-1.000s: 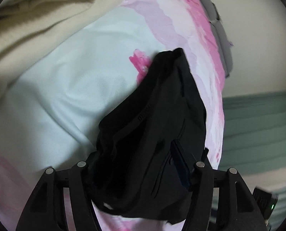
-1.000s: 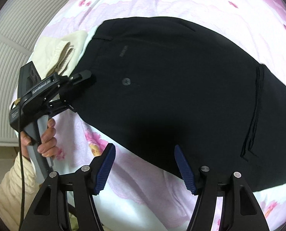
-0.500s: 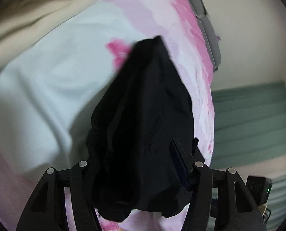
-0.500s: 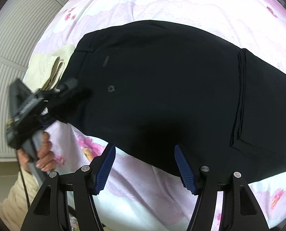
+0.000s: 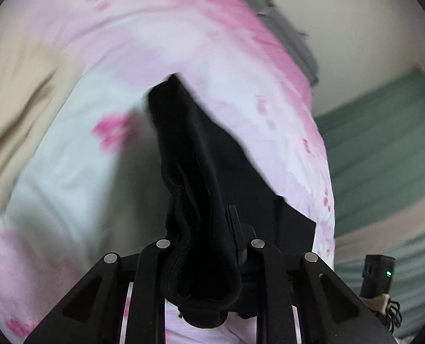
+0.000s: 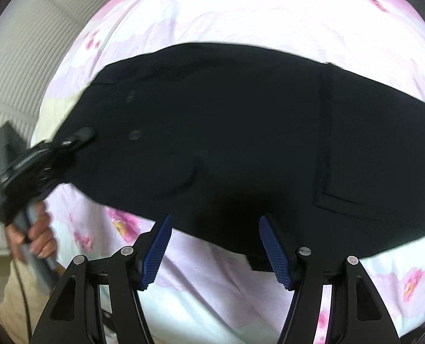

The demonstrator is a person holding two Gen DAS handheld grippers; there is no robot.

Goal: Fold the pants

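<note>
Black pants [image 6: 241, 129] lie flat on a pink flowered bed sheet [image 6: 241, 14]. In the right wrist view my left gripper [image 6: 78, 140] bites their left corner near the waistband, held by a hand [image 6: 37, 229]. In the left wrist view the black pants [image 5: 201, 172] bunch up between the fingers of the left gripper [image 5: 204, 226]. Its jaws are closing, pressing on the cloth, and that corner hangs lifted off the sheet. My right gripper [image 6: 215, 235] stands open just above the near edge of the pants, nothing between its blue pads [image 6: 155, 249].
A beige garment [image 5: 20, 100] lies on the bed sheet [image 5: 241, 43] to the left. Green striped bedding [image 5: 384, 143] sits beyond the bed's right edge. A small black device with a green light [image 5: 377, 275] is low on the right. A white ribbed wall [image 6: 20, 57] lies beyond the bed.
The left gripper's jaws have narrowed onto the pants' corner and risen, pulling the cloth up. The right gripper has slid sideways along the near edge, still open.
</note>
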